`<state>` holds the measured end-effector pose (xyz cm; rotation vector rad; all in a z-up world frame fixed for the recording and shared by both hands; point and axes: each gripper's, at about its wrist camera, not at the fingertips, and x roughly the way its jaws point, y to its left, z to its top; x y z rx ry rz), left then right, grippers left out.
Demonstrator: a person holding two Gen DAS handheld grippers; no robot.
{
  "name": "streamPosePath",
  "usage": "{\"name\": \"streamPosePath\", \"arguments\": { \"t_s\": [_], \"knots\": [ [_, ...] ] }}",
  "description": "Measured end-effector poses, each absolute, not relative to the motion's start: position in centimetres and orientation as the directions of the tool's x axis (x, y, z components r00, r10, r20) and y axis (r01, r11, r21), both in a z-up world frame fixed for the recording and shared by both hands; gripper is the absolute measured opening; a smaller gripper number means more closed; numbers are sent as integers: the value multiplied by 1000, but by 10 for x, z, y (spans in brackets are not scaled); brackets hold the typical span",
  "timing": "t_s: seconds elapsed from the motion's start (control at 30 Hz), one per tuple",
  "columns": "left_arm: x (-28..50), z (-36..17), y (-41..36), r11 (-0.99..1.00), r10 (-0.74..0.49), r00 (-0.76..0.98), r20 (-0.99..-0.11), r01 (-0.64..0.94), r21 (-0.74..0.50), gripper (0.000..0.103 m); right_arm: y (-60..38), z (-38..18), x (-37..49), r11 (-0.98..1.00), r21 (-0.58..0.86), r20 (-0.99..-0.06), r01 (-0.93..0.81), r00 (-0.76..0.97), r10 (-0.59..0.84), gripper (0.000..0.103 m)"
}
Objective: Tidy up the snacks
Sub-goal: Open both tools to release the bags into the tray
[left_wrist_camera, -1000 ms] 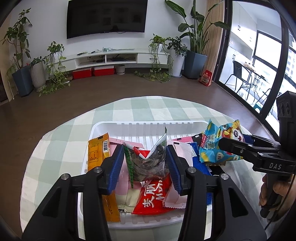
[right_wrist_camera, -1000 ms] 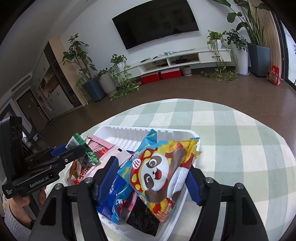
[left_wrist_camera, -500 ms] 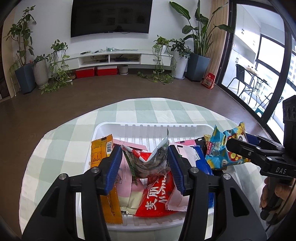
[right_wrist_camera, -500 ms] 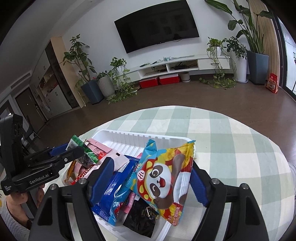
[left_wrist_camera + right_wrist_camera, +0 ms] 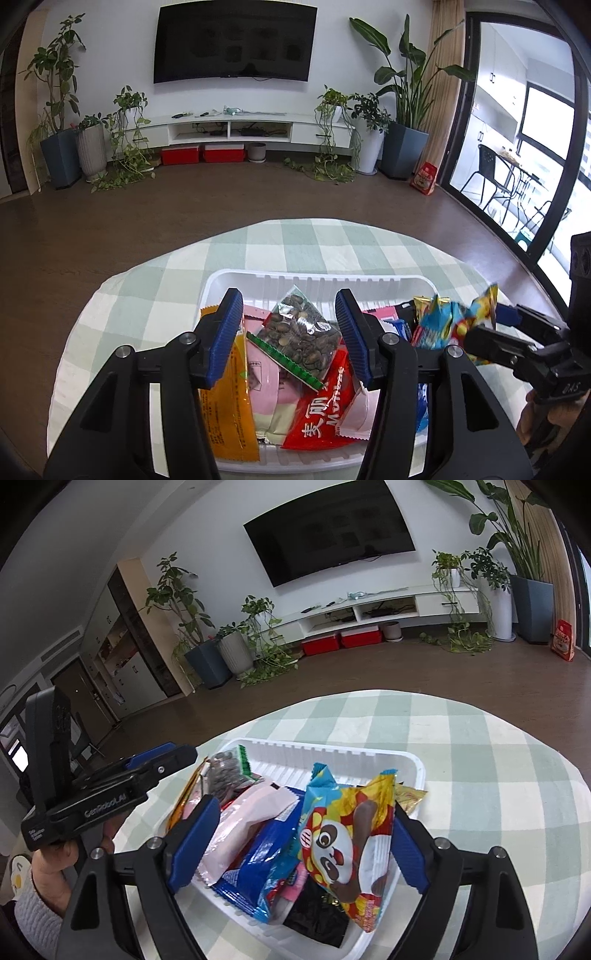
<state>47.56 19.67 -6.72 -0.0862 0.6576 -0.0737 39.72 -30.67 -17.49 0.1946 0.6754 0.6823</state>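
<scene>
My left gripper point(image 5: 290, 341) is opening, the seed packet point(image 5: 299, 336) loose between its jaws atop the white tray point(image 5: 317, 275). My right gripper point(image 5: 303, 843) is opening around the panda bag point(image 5: 347, 845). Dropping both off; next I'd pull clear.

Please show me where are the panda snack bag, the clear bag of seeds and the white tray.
panda snack bag point(image 5: 345, 845): right wrist view, on the panda face.
clear bag of seeds point(image 5: 301, 338): left wrist view, on the dark seeds at its middle.
white tray point(image 5: 332, 755): right wrist view, on its ribbed far wall.
</scene>
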Motion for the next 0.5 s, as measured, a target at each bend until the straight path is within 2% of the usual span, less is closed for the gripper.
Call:
{"name": "streamPosePath", "arguments": {
  "t_s": [0.2,0.3,0.5],
  "knots": [
    [456,-53,191,992,-97,808,-581,29,-124,51,-308,-172,394,745,406,-484,-529,567,667,89],
    [448,-46,191,991,-94,823,-560,22,-134,57,-313,-170,394,731,437,-461,-525,567,683,90],
    [437,-37,184,990,-97,831,-548,23,-139,58,-322,-173,400,709,497,-443,-500,557,703,90]
  ]
}}
